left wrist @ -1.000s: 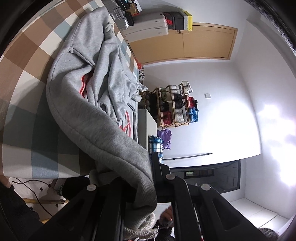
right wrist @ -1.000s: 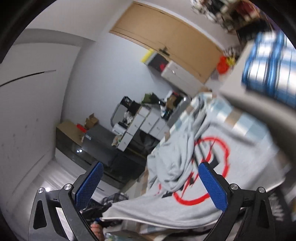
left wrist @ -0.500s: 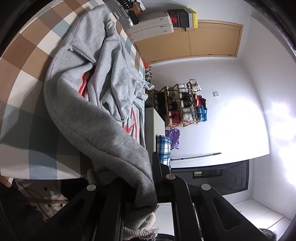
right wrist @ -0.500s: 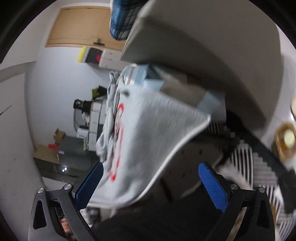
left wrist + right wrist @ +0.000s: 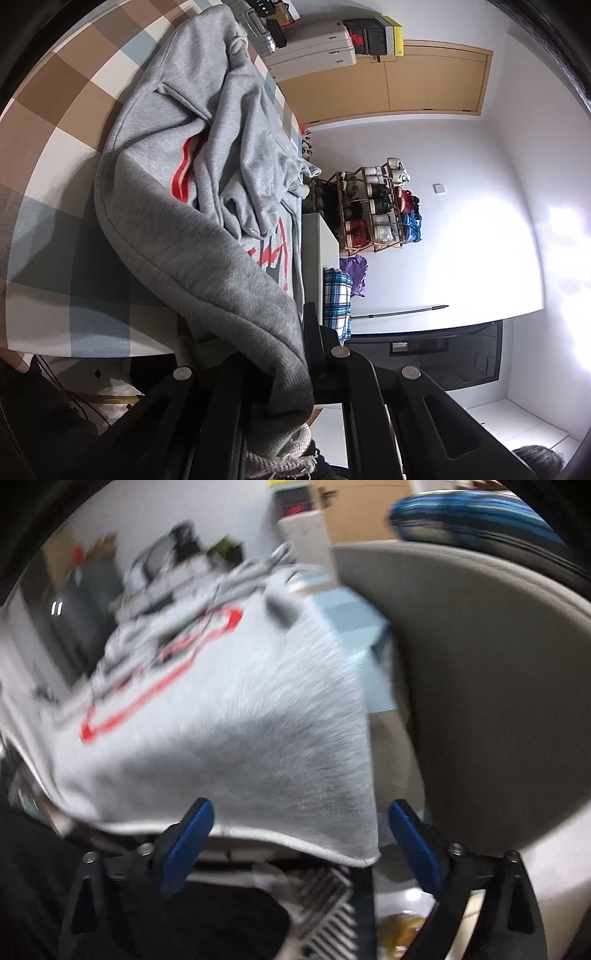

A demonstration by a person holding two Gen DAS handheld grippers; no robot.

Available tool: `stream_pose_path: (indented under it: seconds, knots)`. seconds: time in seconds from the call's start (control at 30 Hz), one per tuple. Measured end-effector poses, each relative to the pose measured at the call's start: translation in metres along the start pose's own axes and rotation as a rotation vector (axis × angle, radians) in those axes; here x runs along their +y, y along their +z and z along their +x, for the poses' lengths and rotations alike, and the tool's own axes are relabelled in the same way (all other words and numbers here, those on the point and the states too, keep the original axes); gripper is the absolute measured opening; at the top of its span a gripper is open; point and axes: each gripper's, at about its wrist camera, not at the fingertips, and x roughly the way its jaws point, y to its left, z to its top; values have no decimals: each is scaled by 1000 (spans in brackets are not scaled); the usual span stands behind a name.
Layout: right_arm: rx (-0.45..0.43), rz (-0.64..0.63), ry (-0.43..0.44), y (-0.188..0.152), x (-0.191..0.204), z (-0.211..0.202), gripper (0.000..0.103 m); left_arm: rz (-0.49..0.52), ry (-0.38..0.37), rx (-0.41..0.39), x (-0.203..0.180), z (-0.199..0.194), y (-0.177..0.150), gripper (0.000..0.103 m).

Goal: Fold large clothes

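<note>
A: Sweatshirt, grey fleece with red printing, lies rumpled across a checked cloth on what looks like a bed. One hem corner hangs off the near edge. Where are the tools?

B: Left hand-held gripper is pressed together on a thick fold of the grey fabric at that near edge. The cloth bunches over its black arms, and a frayed white drawstring dangles just below. The right wrist view is blurred, but the right hand-held gripper sits spread, its blue pads either side of the free hem corner. Its jaws are closing, and the pads are not yet pressing the fabric.

A: How will the garment handle?

B: My judgement: soft and floppy, with no stiffness at all. Being thick fleece, it is fairly heavy for clothing, so any unsupported part will sag and drag. It is not fragile or slippery; the fleece should grip well between pads.

A: Where should it be held?

B: Probably at the bottom hem, one corner in each tool, where the stitched edge is doubled and firm. Pinching several layers, as the left side seems to, risks lifting a tangle instead of a flat panel. The sleeves are heaped in the middle and would likely need spreading out first.

A: Anything nearby?

B: A pale chair back stands just beside the right tool. A shoe rack stands against the far wall, well apart.
</note>
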Motion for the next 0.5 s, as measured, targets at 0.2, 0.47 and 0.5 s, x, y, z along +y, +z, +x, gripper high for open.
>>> stream_pose_path:
  seconds: [0.2,0.47,0.5]
  knots:
    - [28,4,63,7,-12,4,18,-26,19,-6,12,-2,0,2]
    - [-102,145,477,13,-20,-50,6,-53,38,-21,24,-4,0,2]
    - [-119,159,495,18,-19,-53,7,-57,39,-19,25,-3,0,2]
